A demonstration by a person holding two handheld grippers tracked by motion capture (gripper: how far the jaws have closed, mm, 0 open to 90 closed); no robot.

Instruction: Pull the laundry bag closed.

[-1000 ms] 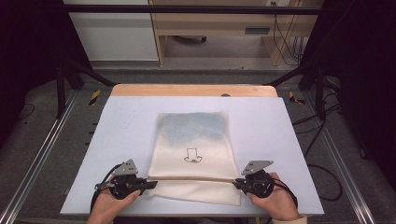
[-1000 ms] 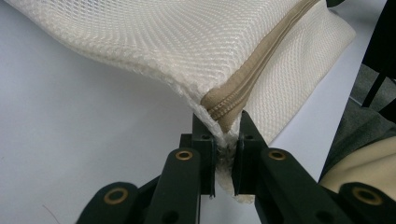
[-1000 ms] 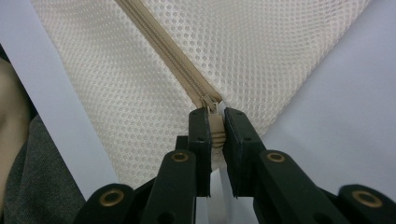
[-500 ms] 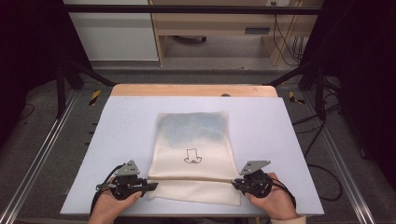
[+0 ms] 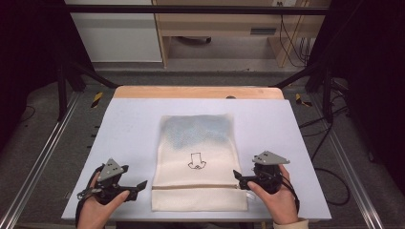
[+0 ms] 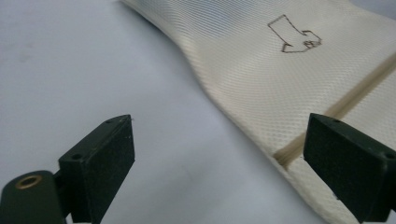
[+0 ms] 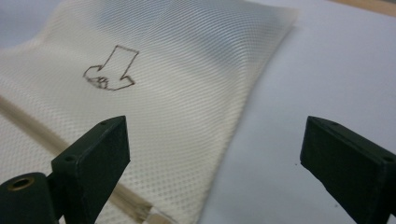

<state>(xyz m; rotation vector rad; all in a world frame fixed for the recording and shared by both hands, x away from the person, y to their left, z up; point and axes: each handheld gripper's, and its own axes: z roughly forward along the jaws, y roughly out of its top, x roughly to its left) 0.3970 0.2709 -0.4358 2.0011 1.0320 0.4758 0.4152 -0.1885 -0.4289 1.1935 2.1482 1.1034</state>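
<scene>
A cream mesh bag (image 5: 198, 160) lies flat in the middle of the white table (image 5: 129, 124), with a zipper line near its front end and a small arrow drawn on it (image 5: 196, 161). My left gripper (image 5: 139, 185) stands open just left of the bag's front corner, apart from it; its jaws have just been opening and hold nothing. My right gripper (image 5: 236, 176) is open at the bag's right edge by the zipper; its jaws have just been opening too. In the left gripper view (image 6: 219, 158) the bag (image 6: 261, 70) lies ahead to the right. In the right gripper view (image 7: 215, 158) the bag's edge (image 7: 163, 70) runs below the jaws, unpressed.
A wooden strip (image 5: 196, 92) runs along the table's far edge. Metal rails (image 5: 33, 162) flank the table on both sides. Black frame posts (image 5: 62, 81) and cables (image 5: 329, 143) stand beyond the corners, with a cabinet (image 5: 114, 33) on the floor behind.
Both grippers were shut on the bag's sides at the zipper; now both stand open and the bag lies free. The left gripper has drawn away to the left.
</scene>
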